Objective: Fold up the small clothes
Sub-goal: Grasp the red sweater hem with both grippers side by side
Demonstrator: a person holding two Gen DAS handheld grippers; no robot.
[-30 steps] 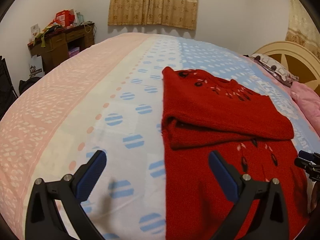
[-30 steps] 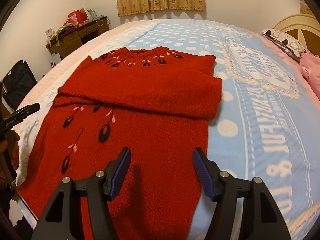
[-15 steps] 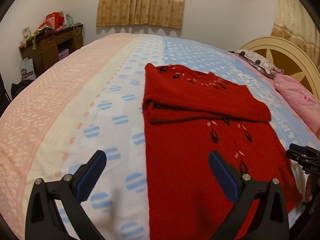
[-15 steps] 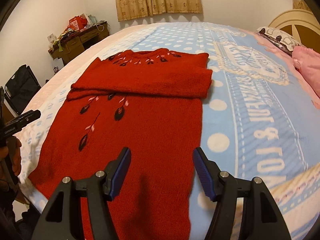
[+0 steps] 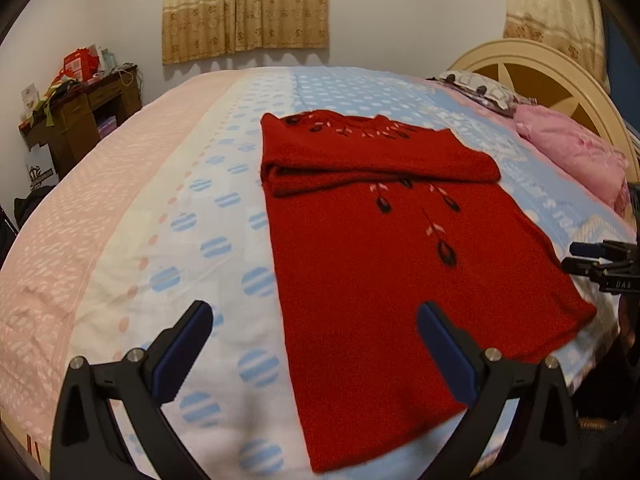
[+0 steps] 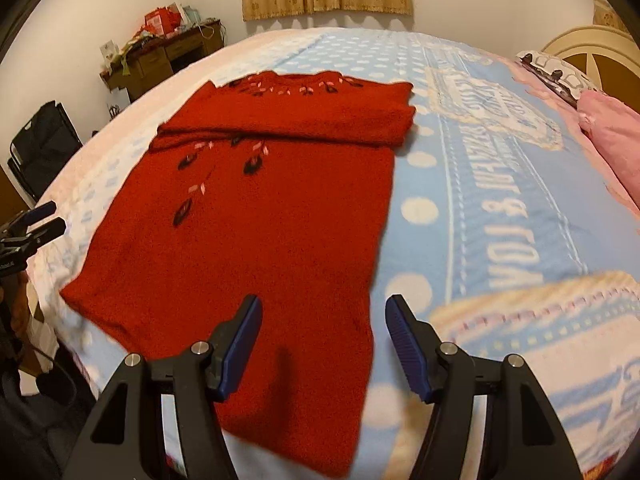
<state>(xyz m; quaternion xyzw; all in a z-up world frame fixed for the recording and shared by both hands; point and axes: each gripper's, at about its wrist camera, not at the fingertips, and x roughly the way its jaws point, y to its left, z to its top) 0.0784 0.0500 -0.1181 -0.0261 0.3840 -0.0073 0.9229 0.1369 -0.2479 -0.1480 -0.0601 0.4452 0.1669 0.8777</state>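
Note:
A red knit sweater (image 5: 380,264) with dark leaf embroidery lies flat on the bed, sleeves folded across its chest; it also shows in the right wrist view (image 6: 256,216). My left gripper (image 5: 316,344) is open and empty, hovering above the sweater's hem near its left corner. My right gripper (image 6: 324,340) is open and empty, above the hem's right corner. Each gripper shows at the edge of the other's view: the right one (image 5: 600,264), the left one (image 6: 28,228).
The bed (image 5: 160,208) has a pink, white and blue dotted cover. A pink pillow (image 5: 576,152) and cream headboard (image 5: 532,64) are at the right. A cluttered wooden desk (image 5: 80,116) stands by the far left wall. A dark bag (image 6: 44,144) sits beside the bed.
Both grippers have drawn back toward the sweater's hem, so more of the sweater and the bed edge shows. Both stay open and empty.

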